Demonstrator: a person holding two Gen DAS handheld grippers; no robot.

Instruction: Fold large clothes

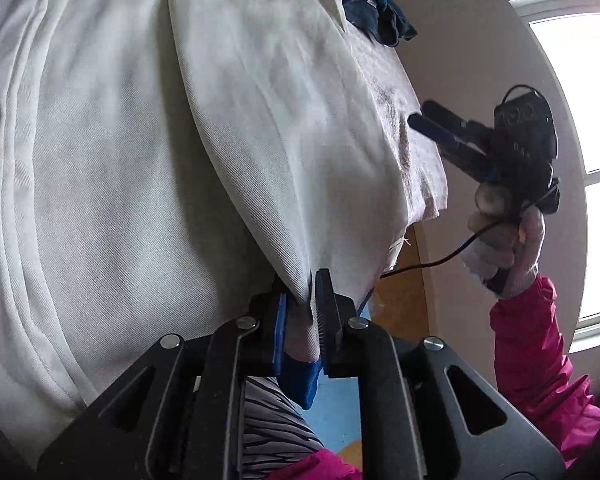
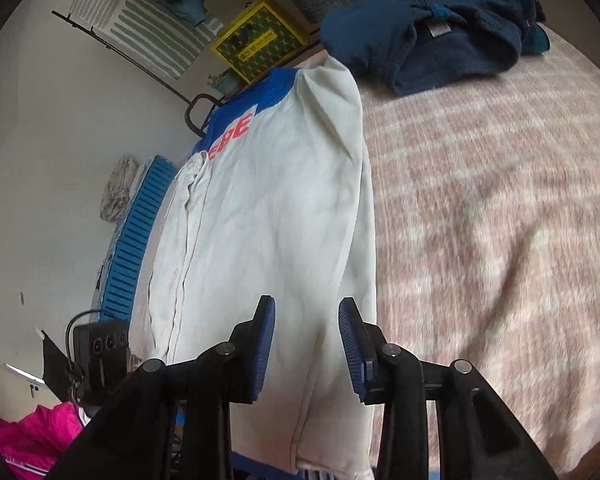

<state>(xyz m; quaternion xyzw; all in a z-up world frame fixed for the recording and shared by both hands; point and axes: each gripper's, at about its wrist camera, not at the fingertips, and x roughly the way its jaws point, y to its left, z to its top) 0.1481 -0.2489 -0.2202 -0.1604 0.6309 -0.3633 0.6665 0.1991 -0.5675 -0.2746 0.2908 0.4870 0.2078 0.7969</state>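
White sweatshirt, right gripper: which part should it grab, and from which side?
Judging by its pose, take the sweatshirt by its near hem corner on the blanket side. The right gripper hangs open just above that free edge; the left gripper already pinches the other corner. Come in from the near end.

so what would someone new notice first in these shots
A big white sweatshirt with a blue yoke and red letters lies along the left edge of the pink-and-white checked blanket. The left gripper pinches its hem; the right gripper hovers open. A crumpled navy fleece sits at the far end.
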